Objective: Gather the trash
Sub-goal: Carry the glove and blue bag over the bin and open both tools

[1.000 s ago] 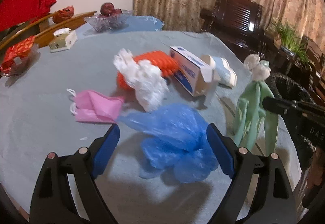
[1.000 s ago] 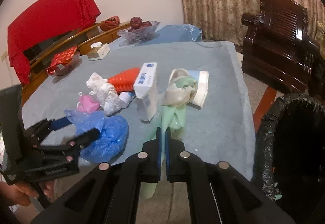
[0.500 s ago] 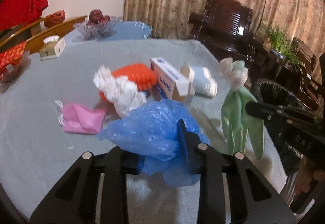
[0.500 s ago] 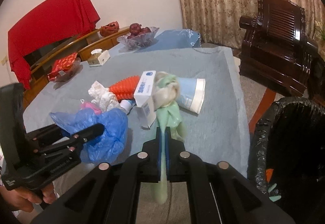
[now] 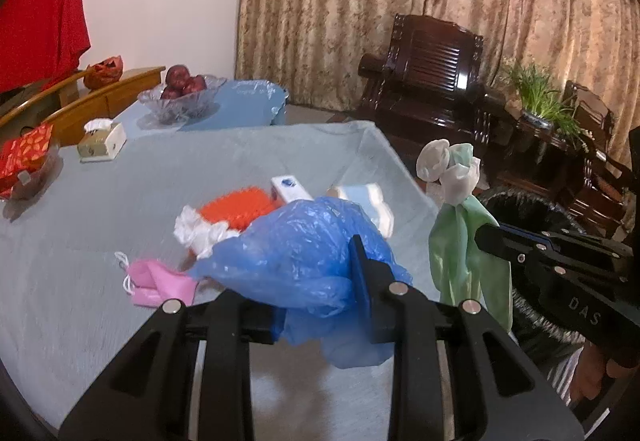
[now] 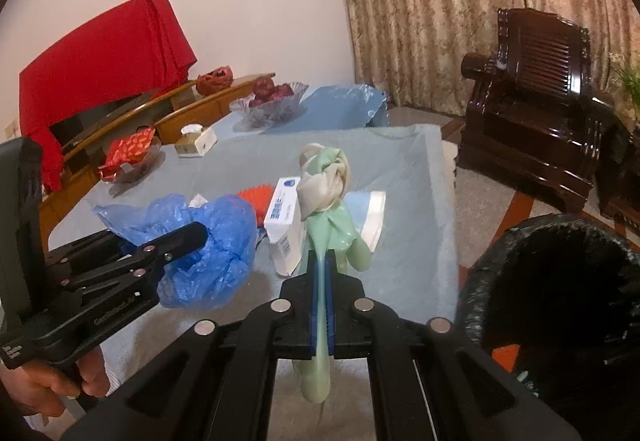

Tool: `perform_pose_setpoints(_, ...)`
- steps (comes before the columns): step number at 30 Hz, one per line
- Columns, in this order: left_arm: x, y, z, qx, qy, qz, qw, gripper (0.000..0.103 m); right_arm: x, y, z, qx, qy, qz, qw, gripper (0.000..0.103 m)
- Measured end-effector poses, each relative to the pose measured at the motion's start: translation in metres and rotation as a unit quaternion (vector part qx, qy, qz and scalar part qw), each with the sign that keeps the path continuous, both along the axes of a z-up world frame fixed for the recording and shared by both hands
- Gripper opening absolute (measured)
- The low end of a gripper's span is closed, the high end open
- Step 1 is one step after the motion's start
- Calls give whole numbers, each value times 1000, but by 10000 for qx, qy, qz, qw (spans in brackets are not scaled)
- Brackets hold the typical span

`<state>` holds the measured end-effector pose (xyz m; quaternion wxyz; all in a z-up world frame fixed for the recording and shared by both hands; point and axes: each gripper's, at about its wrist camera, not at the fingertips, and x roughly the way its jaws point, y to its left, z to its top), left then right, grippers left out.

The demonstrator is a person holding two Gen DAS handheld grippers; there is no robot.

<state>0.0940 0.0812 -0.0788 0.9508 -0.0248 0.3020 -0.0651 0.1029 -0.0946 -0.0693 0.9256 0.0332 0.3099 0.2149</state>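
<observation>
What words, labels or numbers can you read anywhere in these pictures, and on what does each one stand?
"DAS": on the side of the right hand-held gripper, seen from the left wrist view.
Embossed lettering on the left hand-held gripper: too blurred to read.
Blue print and round logo on the white box: too small and blurred to read.
Print on the tissue box: not readable.

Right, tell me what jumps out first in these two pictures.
The blue bag, crumpled and bulging, fills the middle of the left view, pinched in the left gripper above the table. Beside it the green glove, knotted at the top, hangs from the shut right gripper. The black bin gapes at the table's right edge.
</observation>
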Motion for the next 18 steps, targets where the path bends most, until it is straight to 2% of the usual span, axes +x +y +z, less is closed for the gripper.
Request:
perform_pose_setpoints(8, -3, -32, 18, -40, -215, -296, 9993, 27, -14, -34, 19, 38, -193, -339, 9992, 3)
perform_pose_setpoints(18, -2, -94, 28, -143, -328, -898, 9953, 27, -31, -101, 30, -2, -301, -1016, 9944, 3)
